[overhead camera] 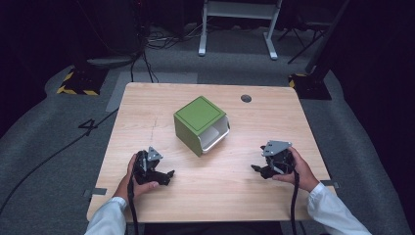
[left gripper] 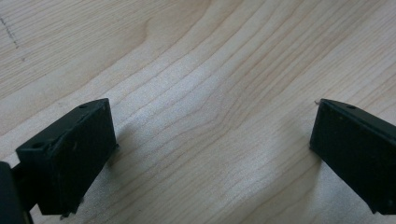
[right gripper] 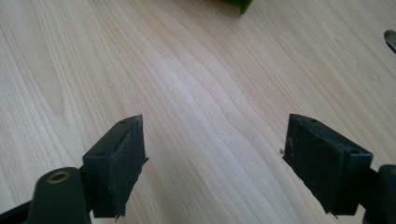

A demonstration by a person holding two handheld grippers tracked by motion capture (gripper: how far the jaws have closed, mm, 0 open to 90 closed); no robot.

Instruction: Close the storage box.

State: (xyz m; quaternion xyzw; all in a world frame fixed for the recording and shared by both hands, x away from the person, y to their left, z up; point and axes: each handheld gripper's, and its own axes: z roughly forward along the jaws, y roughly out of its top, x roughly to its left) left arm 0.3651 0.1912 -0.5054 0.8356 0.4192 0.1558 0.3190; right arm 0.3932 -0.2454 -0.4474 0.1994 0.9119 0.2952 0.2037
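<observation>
From above, my left gripper (overhead camera: 169, 175) and right gripper (overhead camera: 255, 169) rest low on the wooden table (overhead camera: 147, 105), both pointing inward, with the green box (overhead camera: 198, 121) ahead of and between them. Along my left gripper (left gripper: 212, 140), the jaws stand spread with bare wood between. Along my right gripper (right gripper: 215, 158), the jaws are likewise spread, and a green box corner (right gripper: 238, 4) peeks well beyond them.
</observation>
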